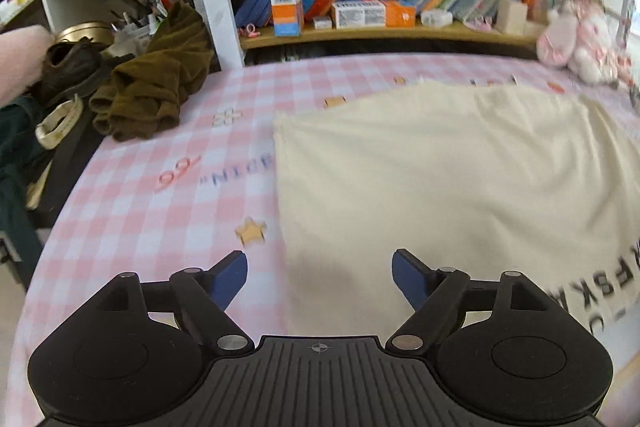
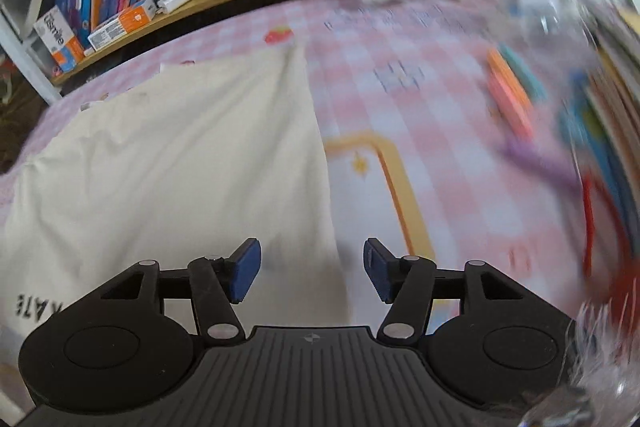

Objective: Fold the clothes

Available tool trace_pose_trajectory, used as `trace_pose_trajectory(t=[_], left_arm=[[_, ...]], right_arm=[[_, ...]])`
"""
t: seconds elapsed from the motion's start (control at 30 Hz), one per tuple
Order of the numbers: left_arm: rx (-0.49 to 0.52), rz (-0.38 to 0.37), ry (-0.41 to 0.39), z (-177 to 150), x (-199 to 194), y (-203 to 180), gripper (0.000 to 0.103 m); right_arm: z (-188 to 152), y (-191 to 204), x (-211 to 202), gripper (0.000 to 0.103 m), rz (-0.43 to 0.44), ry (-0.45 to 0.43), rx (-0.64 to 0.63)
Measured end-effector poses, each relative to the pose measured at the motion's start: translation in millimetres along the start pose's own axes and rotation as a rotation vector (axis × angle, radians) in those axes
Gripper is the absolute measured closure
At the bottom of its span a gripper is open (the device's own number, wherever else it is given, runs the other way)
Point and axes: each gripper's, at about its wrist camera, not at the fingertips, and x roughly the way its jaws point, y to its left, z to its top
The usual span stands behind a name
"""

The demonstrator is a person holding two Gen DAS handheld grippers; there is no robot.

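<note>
Tongs over cream garment, "KATE"

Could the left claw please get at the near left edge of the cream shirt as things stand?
Probably yes: the left claw is open right above the cream shirt's left edge, with nothing between them.

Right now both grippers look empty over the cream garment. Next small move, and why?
Probably bring each open gripper down to its nearest side edge of the cream garment: left gripper and right gripper hold nothing, each hovering over a side edge.
</note>
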Motion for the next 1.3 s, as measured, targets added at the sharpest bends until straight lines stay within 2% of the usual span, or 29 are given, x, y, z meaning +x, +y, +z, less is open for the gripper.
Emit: trace_pose_trajectory(t=[0.1, 0.3, 0.4, 0.47, 0.6, 0.73, 0.8, 0.83, 0.9, 0.97, 1.03, 1.1, 1.13, 1.17, 1.23, 1.3], left_arm=[[-0.013, 0.027, 0.012, -12, -12, -18, 0.021], [-0.185, -0.039, 0.008, -39, -39, -35, 0.021], [-0.301, -0.074, 0.028, -55, -49, -34, 0.021], [-0.431, -0.109, 0.040, -67, -52, -27, 0.021], [-0.770, -0.177, 0.050, -91, -49, -3, 0.021], [-1.124, -0.288, 0.007, -122, -39, 24, 0.024], [-1.247, -0.310, -0.025, -134, -35, 35, 0.024], [-1.269, -0.309, -0.034, -135, -32, 40, 0.024], [-1.315, -0.307, -0.052, -138, -27, 51, 0.029], [-1.353, -0.301, -0.062, -137, -20, 60, 0.039], [-1.387, -0.293, -0.065, -135, -13, 68, 0.048], [-1.402, -0.270, -0.043, -132, -6, 71, 0.067], [-1.400, -0.249, -0.024, -130, -4, 72, 0.083], [-1.398, -0.232, -0.011, -129, -1, 72, 0.089], [-1.390, -0.224, -0.012, -130, 3, 71, 0.095], [-1.373, -0.225, -0.018, -129, 4, 73, 0.097]], right_arm=[[-22, -11, -15, 0.043, 0.047, 0.010, 0.063], [-46, -33, -37, 0.043, 0.146, 0.031, 0.152], [-52, -46, -39, 0.043, 0.219, 0.050, 0.249], [-54, -53, -37, 0.044, 0.257, 0.069, 0.318], [-50, -59, -28, 0.050, 0.295, 0.071, 0.414], [-43, -67, -12, 0.060, 0.317, 0.046, 0.594], [-42, -70, -5, 0.067, 0.322, 0.040, 0.682], [-40, -70, -2, 0.069, 0.320, 0.038, 0.706], [-38, -68, 1, 0.085, 0.292, 0.041, 0.711], [-36, -65, 3, 0.090, 0.263, 0.044, 0.703], [-35, -63, 3, 0.093, 0.243, 0.044, 0.687], [-36, -61, 2, 0.096, 0.226, 0.037, 0.666], [-37, -59, 2, 0.097, 0.216, 0.034, 0.651], [-37, -57, 1, 0.097, 0.205, 0.031, 0.634], [-37, -51, 0, 0.098, 0.180, 0.026, 0.600], [-36, -44, -2, 0.098, 0.142, 0.030, 0.567]])
